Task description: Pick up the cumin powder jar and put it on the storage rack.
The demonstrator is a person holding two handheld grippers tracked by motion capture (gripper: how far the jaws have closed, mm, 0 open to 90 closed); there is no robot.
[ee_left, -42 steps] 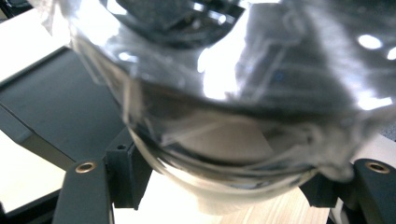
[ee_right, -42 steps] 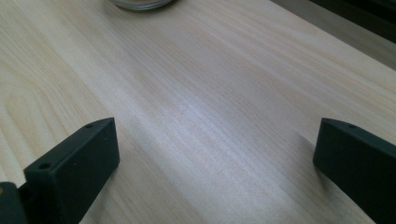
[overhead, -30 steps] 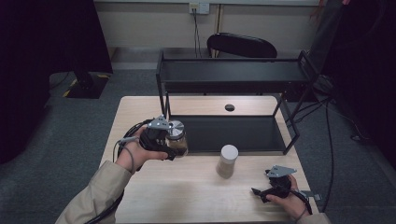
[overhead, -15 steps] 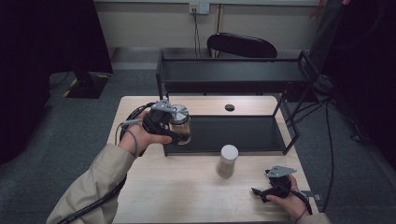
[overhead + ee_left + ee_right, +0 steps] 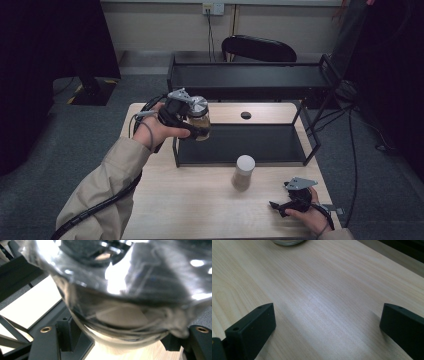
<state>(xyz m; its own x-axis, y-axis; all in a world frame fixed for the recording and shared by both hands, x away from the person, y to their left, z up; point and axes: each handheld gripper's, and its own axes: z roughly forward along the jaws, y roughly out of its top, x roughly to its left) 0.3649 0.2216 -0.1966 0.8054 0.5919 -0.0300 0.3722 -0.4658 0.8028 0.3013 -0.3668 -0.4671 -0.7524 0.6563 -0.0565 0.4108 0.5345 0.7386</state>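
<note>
table (image 5: 200, 210): light wood; landmark for the rest.
rack (image 5: 250, 80): black two-level shelf frame on the far half of the table; lower tray on the tabletop, upper shelf above it.
left gripper (image 5: 192, 122): clenched on the jar, pads on its sides; held in the air above the table's far-left part, by the rack's left post.
right gripper (image 5: 280, 206): released, jaws wide apart, nothing between them; rests low on the table's near-right corner.
jar (image 5: 199, 119): glass, metal lid, brownish contents; off the table, just at the rack's near-left corner, between lower tray and upper shelf level. In the left gripper view the jar (image 5: 120, 290) sits close between the jaws.
white-lidded jar (image 5: 243, 172): stands upright on the table, mid-right, just in front of the rack's lower tray; untouched.
change: against the earlier high views, the held jar has gone up and farther over the table toward the rack; right gripper same spot.
meaning: judged a carry toward a rack shelf, mid-transfer, placement not yet done.
jar axis: long axis near vertical, lid up, slight tilt; exact lean can't tell.
</note>
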